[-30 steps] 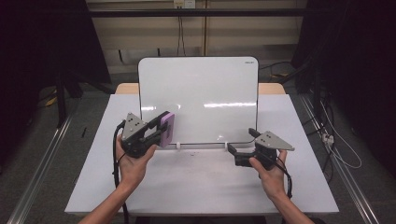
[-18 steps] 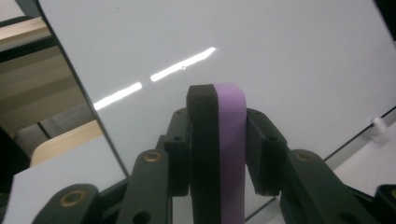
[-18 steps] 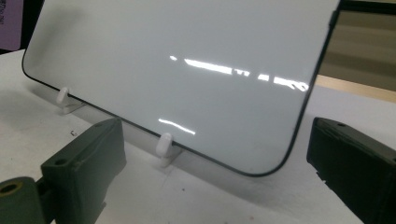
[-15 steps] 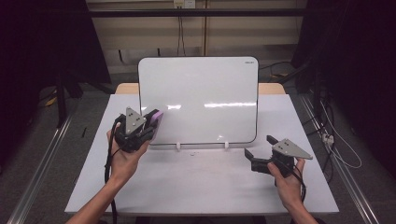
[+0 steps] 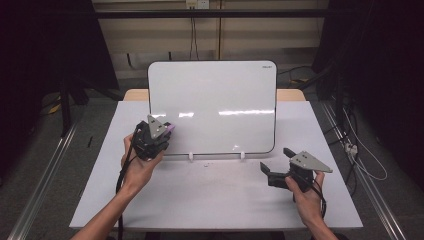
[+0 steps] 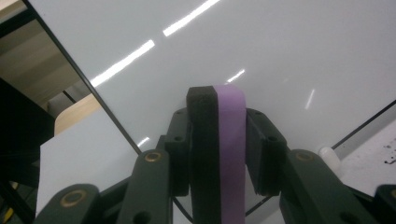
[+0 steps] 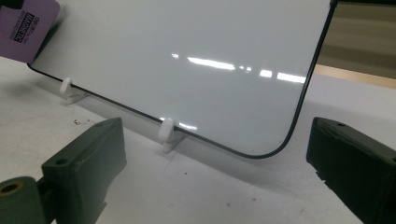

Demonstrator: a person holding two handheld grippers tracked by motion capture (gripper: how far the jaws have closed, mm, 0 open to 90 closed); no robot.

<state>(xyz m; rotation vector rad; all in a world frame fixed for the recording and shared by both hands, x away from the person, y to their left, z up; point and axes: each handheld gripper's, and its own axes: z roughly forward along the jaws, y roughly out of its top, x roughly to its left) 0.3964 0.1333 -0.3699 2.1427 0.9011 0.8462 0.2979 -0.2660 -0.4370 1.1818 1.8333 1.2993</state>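
— So, what have you got in your left gripper [image 5: 161, 131]?

— My left jaws are pinching the whiteboard eraser [image 6: 218, 149], black foam on one side and purple backing on the other, standing on edge between them. In the high view I hold it up at the lower left corner of the whiteboard [image 5: 215, 105]; whether it touches the board I cannot tell.

— And the board itself?

— It stands propped on two small white clips [image 7: 167, 133] at the back half of the white table [image 5: 210, 200], its surface blank except for light reflections.

— Your right hand?

— My right gripper [image 5: 267, 172] sits low over the table, near the board's lower right corner, pointing left. Its jaws are spread wide with nothing between them; from its own view I see the board's rounded corner through the gap, and the eraser's purple end at far upper left.
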